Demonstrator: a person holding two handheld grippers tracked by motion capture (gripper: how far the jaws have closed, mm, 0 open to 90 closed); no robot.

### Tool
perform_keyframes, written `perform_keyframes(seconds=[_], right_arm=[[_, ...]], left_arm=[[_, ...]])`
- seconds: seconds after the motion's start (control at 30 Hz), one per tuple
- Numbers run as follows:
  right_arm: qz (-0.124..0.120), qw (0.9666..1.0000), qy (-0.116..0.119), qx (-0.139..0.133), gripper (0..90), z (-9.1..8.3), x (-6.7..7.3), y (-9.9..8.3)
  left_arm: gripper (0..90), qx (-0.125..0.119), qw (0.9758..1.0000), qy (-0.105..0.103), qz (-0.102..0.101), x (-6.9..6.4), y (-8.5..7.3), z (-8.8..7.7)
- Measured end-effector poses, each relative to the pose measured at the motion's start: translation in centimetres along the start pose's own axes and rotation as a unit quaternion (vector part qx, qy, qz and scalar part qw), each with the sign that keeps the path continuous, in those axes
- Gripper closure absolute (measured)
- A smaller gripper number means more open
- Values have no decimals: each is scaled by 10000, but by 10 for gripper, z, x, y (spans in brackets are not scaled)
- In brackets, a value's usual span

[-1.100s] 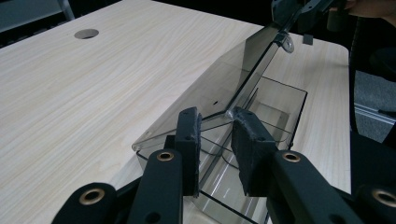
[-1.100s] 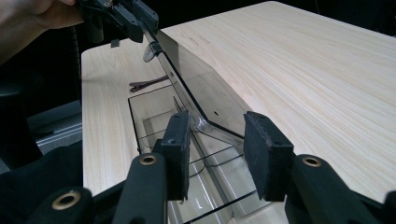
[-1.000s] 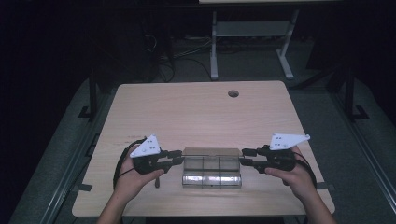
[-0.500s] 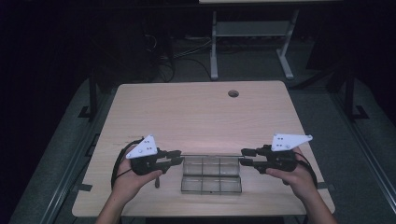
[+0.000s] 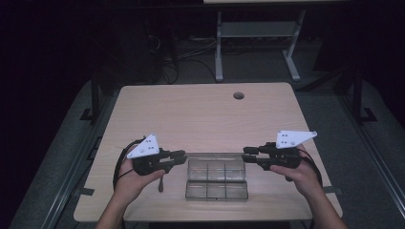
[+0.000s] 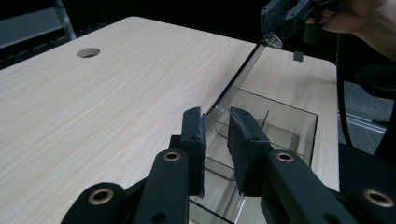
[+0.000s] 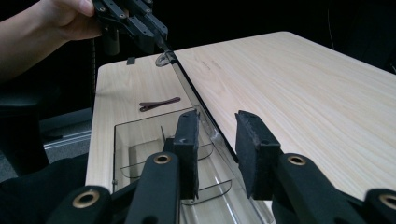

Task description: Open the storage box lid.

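Dim room; pale wooden table (image 5: 200, 114). Clear compartment box (image 5: 217, 183) at 6 o'clock near front edge, lid (image 6: 236, 81) raised upright. Left gripper (image 5: 179, 158) and right gripper (image 5: 249, 154) at lid's ends, jaws just closing around its edge, presumably to steady it; grip uncertain.

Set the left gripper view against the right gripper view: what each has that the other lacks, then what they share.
Left gripper view alone of the two: the round hole in the wooden table, and the right gripper from ahead, at the far end of the raised lid. Right gripper view alone: a small dark strip on the table, and the left gripper from ahead. Both: the table, the clear compartment box, and the lid, whose edge runs between each view's own fingers. The right gripper's fingers have just been closing, that edge between them.
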State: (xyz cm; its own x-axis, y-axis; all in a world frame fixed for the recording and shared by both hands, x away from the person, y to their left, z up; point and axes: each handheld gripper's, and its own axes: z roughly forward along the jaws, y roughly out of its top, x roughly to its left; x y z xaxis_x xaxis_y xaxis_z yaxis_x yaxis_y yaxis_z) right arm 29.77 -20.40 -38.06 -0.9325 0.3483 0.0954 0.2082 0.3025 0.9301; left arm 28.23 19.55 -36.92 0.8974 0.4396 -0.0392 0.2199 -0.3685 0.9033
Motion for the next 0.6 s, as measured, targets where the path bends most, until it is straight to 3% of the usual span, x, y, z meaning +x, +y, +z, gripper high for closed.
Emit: perform_keyframes(seconds=[0.37,0.6], right_arm=[[9,10000,8,-45,721,1,-8,4],[-9,10000,-17,-31,723,1,-10,6]], left_arm=[[746,-73,9999,-28,90,10,8,7],[769,32,9998,14,195,13,13,9]])
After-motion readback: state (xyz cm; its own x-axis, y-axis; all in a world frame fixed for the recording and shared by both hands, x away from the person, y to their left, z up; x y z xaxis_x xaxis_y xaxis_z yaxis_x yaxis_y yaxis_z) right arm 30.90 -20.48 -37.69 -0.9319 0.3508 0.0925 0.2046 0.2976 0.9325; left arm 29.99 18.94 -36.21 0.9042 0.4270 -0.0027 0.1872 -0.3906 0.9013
